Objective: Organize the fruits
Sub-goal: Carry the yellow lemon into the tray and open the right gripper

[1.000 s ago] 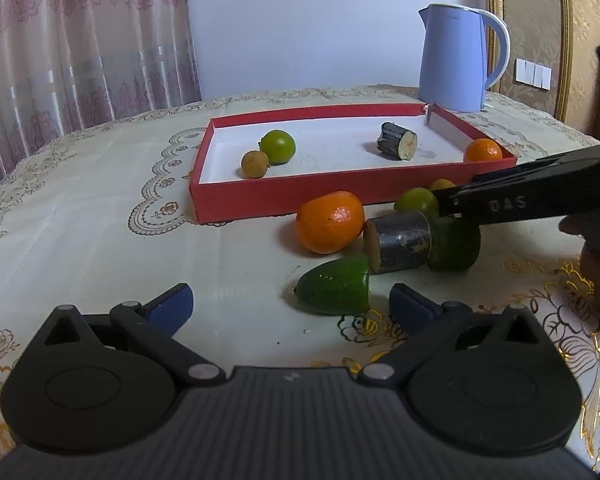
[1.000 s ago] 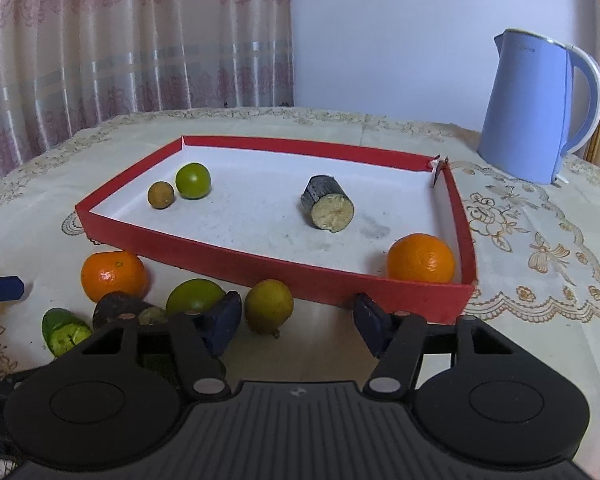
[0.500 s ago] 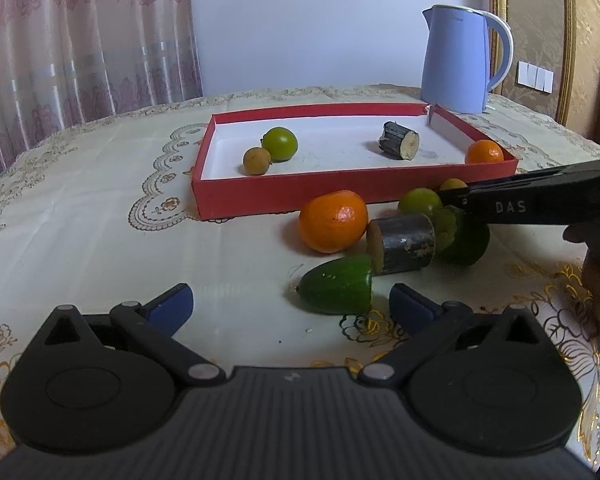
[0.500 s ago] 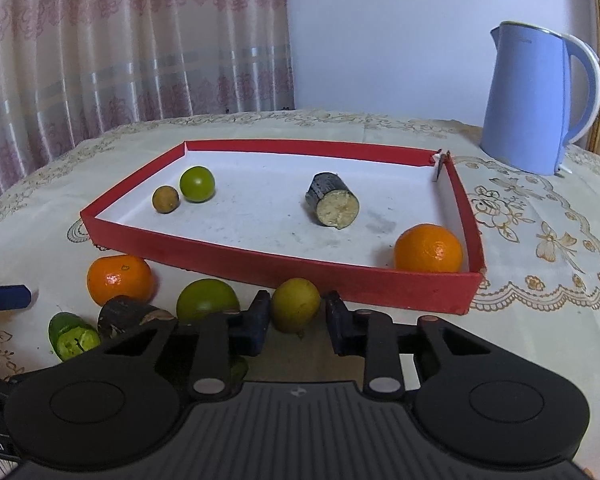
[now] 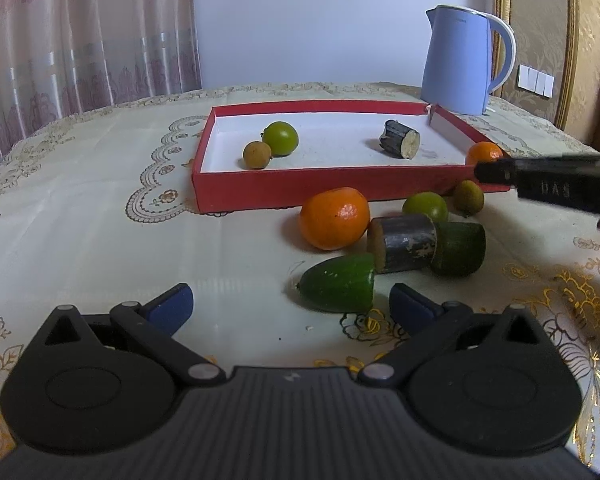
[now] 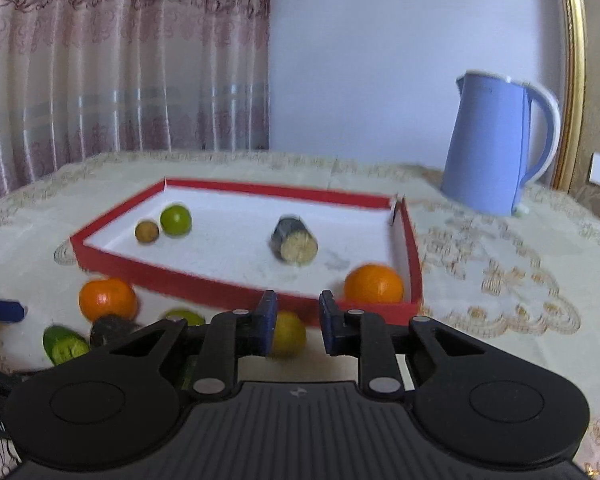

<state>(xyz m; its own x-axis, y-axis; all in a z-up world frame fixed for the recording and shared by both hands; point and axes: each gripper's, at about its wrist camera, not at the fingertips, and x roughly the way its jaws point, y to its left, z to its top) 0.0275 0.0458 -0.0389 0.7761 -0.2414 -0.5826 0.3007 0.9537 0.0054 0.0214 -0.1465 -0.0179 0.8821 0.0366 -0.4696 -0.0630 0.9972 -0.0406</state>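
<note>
A red tray (image 5: 276, 190) (image 6: 204, 280) holds a green lime (image 5: 281, 138), a small brown fruit (image 5: 257, 154), a dark cane piece (image 5: 400, 144) and an orange (image 6: 374, 283). On the cloth in front lie an orange (image 5: 334, 218), a cane piece (image 5: 404, 242), two cucumber pieces (image 5: 340, 282) (image 5: 460, 248), a lime (image 5: 426, 206) and a yellow-green fruit (image 5: 468, 197) (image 6: 288, 334). My left gripper (image 5: 290, 304) is open, low near the cucumber. My right gripper (image 6: 296, 320) is raised above the yellow-green fruit, jaws narrowed and empty.
A blue kettle (image 5: 460, 64) (image 6: 496, 140) stands behind the tray's right corner. Curtains hang at the back left. A wooden chair and wall frame are at the right. The embroidered tablecloth (image 5: 100, 220) covers the round table.
My right gripper has narrowed its jaws around the yellow-green fruit, then lifted and tilted up; the fruit stays on the cloth. The left gripper has barely moved.
</note>
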